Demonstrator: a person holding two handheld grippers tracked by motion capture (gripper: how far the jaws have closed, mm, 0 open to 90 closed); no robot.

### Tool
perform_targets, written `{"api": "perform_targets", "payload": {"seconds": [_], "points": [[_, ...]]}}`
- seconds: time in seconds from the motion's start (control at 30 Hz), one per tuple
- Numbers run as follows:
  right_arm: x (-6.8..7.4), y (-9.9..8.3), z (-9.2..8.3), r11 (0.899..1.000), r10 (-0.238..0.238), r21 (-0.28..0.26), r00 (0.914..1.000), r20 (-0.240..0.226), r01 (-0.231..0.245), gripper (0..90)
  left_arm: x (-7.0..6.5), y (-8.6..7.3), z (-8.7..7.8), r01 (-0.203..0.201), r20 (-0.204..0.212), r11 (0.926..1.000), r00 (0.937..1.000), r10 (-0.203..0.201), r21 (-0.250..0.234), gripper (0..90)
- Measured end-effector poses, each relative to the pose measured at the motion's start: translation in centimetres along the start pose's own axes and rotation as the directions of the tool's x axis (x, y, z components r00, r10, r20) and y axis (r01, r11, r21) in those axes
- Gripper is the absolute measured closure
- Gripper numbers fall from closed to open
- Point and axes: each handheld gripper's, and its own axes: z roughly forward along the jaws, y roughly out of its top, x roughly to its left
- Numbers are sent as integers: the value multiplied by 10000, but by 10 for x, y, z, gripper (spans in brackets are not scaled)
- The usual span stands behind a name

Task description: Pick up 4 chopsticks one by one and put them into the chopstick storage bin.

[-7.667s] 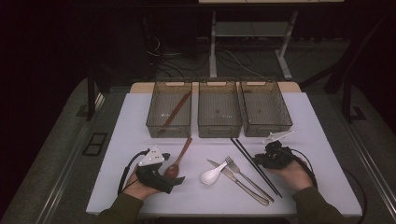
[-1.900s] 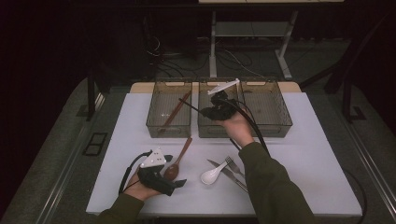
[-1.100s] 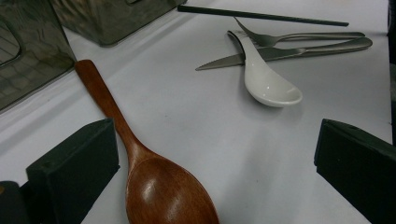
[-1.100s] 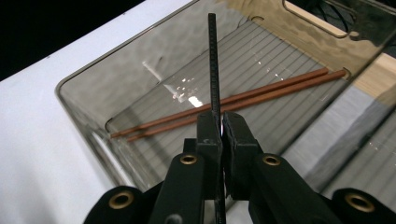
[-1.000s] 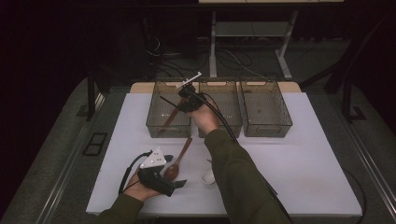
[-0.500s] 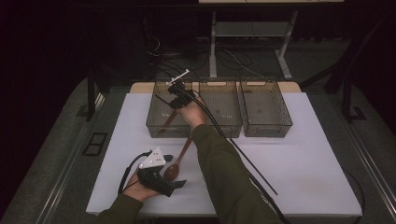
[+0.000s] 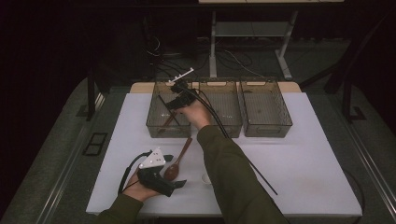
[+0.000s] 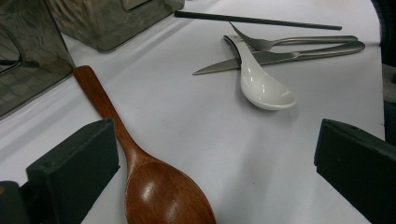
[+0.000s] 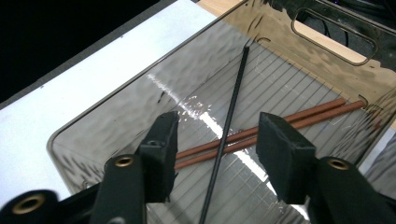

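My right gripper (image 7: 173,99) hangs over the left clear bin (image 7: 156,122). Its jaws have just been opening, and in the right gripper view (image 9: 217,140) a black chopstick (image 9: 231,114) runs between them, free of both pads. The stick slants down into the bin across two brown chopsticks (image 9: 299,116) on its floor. My left gripper (image 7: 173,171) rests on the white table near the front edge, open. In the left gripper view (image 8: 215,158) the bowl of a wooden spoon (image 8: 159,191) lies between its jaws, untouched.
Two more clear bins (image 7: 224,109) (image 7: 266,108) stand to the right of the first. On the table lie a white spoon (image 8: 264,88), a fork (image 8: 299,41), a knife (image 8: 280,55) and another black chopstick (image 7: 261,175). My right sleeve (image 7: 233,182) crosses the table's middle.
My right hand has carried the black chopstick from the middle bin over to the left bin, and the stick now slants down into it. The left hand has not moved.
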Motion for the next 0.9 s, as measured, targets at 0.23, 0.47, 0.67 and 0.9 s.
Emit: {"api": "perform_targets", "payload": {"seconds": [0.23,0.47,0.67,0.9], "points": [[-2,-11,-15,9995,-160,-277,9994,-294,152,422,1,0,-1,-21,4,10000,10000,21,41,0],[-8,-25,-34,9989,-181,-438,9984,-531,158,358,1,-1,0,-20,48,10000,10000,20,58,0],[-12,-38,-51,9985,-271,-487,9980,-563,243,355,0,-1,1,76,9,9999,10000,-76,81,0],[-19,-55,-73,9972,-436,-643,9969,-658,393,355,1,-2,0,112,-60,9999,9999,-112,120,0]]}}
